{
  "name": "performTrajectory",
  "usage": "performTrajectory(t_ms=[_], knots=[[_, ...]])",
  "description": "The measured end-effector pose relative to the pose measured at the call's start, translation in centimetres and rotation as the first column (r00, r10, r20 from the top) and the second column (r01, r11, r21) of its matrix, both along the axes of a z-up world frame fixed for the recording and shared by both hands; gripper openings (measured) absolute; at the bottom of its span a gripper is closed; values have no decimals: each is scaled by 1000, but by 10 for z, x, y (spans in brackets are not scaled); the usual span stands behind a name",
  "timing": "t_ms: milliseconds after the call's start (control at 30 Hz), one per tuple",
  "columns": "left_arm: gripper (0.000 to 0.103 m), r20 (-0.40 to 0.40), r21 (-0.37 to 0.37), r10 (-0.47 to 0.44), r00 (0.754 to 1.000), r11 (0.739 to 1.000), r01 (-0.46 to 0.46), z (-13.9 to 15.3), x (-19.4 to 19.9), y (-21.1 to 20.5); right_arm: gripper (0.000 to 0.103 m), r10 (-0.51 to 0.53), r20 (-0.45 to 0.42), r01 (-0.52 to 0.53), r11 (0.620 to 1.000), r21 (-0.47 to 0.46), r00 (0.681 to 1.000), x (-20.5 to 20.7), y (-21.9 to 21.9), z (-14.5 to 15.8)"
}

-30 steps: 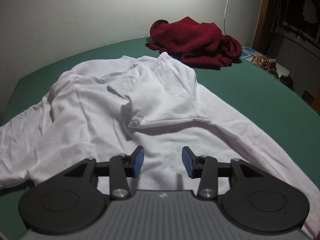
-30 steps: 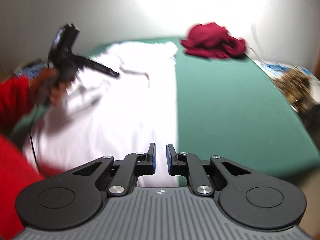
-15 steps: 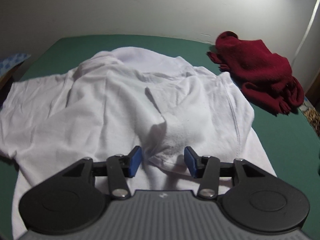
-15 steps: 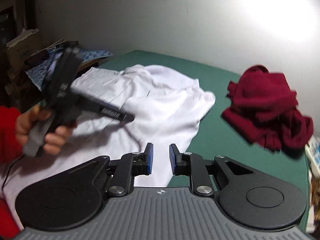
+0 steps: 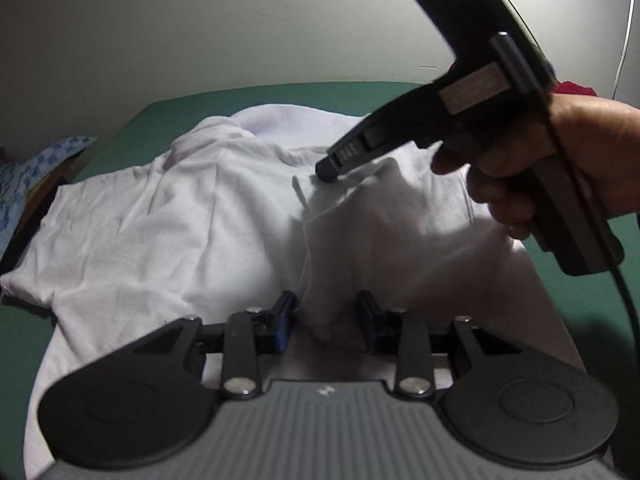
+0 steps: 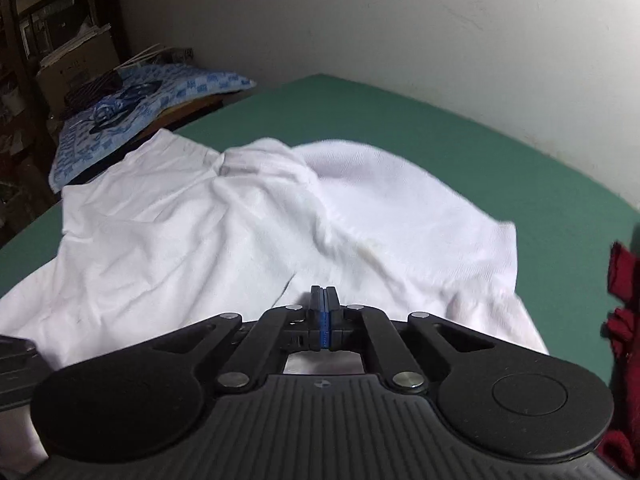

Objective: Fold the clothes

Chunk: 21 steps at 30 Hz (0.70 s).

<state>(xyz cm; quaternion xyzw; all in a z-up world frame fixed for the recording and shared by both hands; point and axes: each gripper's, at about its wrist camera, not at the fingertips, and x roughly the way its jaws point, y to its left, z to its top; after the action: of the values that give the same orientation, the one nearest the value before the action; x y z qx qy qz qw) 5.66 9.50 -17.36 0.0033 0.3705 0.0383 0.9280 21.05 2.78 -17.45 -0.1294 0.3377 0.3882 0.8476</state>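
Note:
A white T-shirt [image 5: 168,232] lies spread on the green table [image 5: 580,296], one sleeve folded over its middle. My left gripper [image 5: 326,316] is open, with a raised fold of the white cloth between its fingers. My right gripper [image 6: 324,308] is shut with nothing between its pads, just above the shirt [image 6: 192,248]. In the left wrist view the right gripper's fingertips [image 5: 328,170] touch the folded sleeve, held by a hand.
A dark red garment [image 6: 624,320] lies on the table at the right edge. A blue patterned cloth [image 6: 152,100] and a cardboard box [image 6: 76,72] lie beyond the table's left edge. A white wall [image 6: 400,20] stands behind.
My right gripper closed fully and swung left over the shirt, so it now shows in the left wrist view. My left gripper moved closer to the folded sleeve.

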Motion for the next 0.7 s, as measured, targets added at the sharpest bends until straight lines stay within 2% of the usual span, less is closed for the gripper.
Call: performTrajectory(t_ms=[33, 100, 167, 233, 267, 300, 333, 400, 500, 533, 700], knots=[[36, -1, 9, 6, 1000, 1000, -6, 0, -1, 0, 0, -37, 10, 37, 999, 16, 999, 5, 3, 0], [36, -5, 18, 18, 1000, 1000, -18, 1, -3, 0, 0, -91, -43, 94, 993, 74, 995, 22, 4, -1], [36, -2, 31, 14, 1000, 999, -14, 1, -7, 0, 1, -83, -59, 91, 986, 137, 995, 23, -5, 4], [35, 0, 38, 6, 1000, 999, -6, 0, -9, -1, 22, -50, -73, 63, 980, 191, 996, 21, -18, 11], [32, 0, 35, 0, 1000, 999, 0, 0, -9, -2, 29, -11, -87, 27, 982, 184, 996, 18, -23, 12], [29, -1, 33, -6, 1000, 999, 6, 0, -9, -3, 42, 28, -100, -11, 987, 163, 995, 16, -27, 11], [29, -1, 31, -11, 1000, 999, 11, 0, -8, -4, 43, 66, -114, -50, 989, 142, 991, 13, -31, 11], [29, 2, 32, -19, 1000, 999, 19, 0, -8, -7, 41, 110, -108, -101, 991, 83, 988, 9, -29, 3], [29, 8, 51, -24, 1000, 998, 24, -1, -9, -11, 3, 87, -49, -84, 995, 57, 995, 8, -23, -4], [29, 8, 53, -24, 1000, 998, 23, -1, -9, -12, 0, 68, -38, -66, 996, 60, 997, 10, -21, -6], [26, 4, 63, -20, 1000, 998, 19, 0, -7, -15, 0, -27, 16, 26, 997, 76, 1000, 20, -9, -11]])
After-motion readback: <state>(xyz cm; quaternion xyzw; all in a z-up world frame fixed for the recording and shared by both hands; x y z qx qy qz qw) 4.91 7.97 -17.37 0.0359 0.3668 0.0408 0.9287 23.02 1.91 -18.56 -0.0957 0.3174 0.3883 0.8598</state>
